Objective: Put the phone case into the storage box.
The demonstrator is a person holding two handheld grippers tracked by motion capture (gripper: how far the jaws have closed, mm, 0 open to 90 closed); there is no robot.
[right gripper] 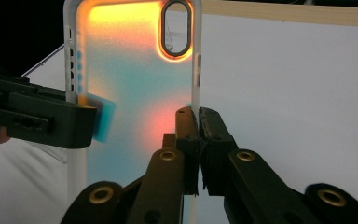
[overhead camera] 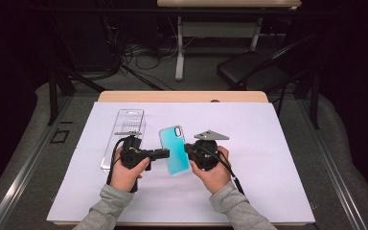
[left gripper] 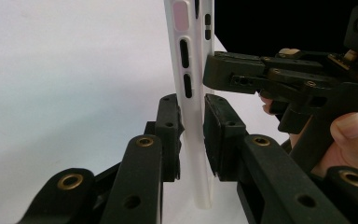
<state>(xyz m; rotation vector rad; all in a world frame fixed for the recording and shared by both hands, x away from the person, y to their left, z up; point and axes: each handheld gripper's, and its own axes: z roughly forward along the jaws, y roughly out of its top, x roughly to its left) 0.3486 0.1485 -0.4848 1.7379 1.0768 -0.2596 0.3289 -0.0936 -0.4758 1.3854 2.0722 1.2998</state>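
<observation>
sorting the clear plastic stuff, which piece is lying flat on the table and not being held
The clear plastic package left of the grippers lies flat. The teal phone case is held up by the left gripper and right gripper.

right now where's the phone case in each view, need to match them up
High view: the phone case sits mid-table between the left gripper and right gripper.
Left gripper view: edge-on, upright at centre.
Right gripper view: broad face, upper left.
Shared landmark: the white table sheet.
</observation>
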